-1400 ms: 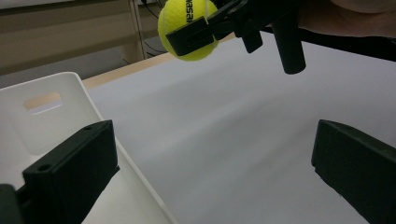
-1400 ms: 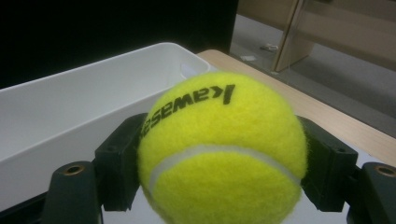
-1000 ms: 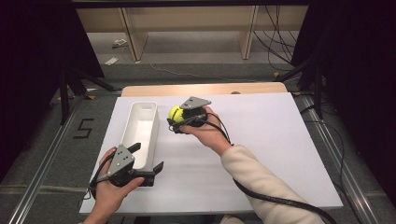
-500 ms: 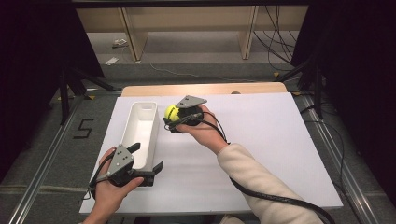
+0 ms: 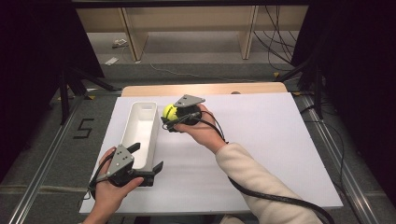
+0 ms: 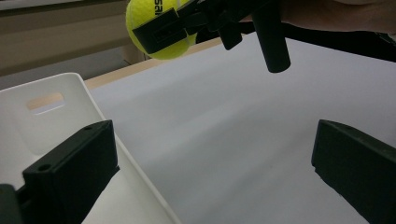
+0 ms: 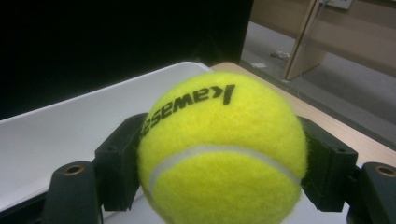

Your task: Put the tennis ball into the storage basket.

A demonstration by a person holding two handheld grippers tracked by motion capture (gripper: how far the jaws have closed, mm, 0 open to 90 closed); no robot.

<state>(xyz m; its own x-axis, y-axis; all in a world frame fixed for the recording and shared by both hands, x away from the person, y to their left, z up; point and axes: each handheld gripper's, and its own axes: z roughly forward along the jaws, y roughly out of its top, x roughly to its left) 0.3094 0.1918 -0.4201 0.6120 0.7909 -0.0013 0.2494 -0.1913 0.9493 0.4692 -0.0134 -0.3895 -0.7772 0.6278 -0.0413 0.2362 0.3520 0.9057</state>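
A yellow tennis ball (image 5: 169, 112) (image 7: 219, 154) (image 6: 159, 25) with black lettering is clamped between the jaws of my right gripper (image 5: 172, 116), held in the air just right of the white tray's (image 5: 140, 133) far half. In the right gripper view the ball is pressed between both black pads, with the tray's rim (image 7: 93, 102) behind it. My left gripper (image 5: 147, 158) rests near the table's front left, at the tray's near end, jaws wide apart and nothing between them. In the left gripper view its jaws frame the tray wall (image 6: 56, 112) and bare board.
The white board (image 5: 261, 140) covers the table, with a strip of wood (image 5: 205, 88) at its far edge. Dark stands and cables flank both sides. A black cable (image 5: 275, 198) trails from the right sleeve over the front edge.
The right gripper with the ball has drifted slightly left, closer to the tray. The left gripper has stayed put.
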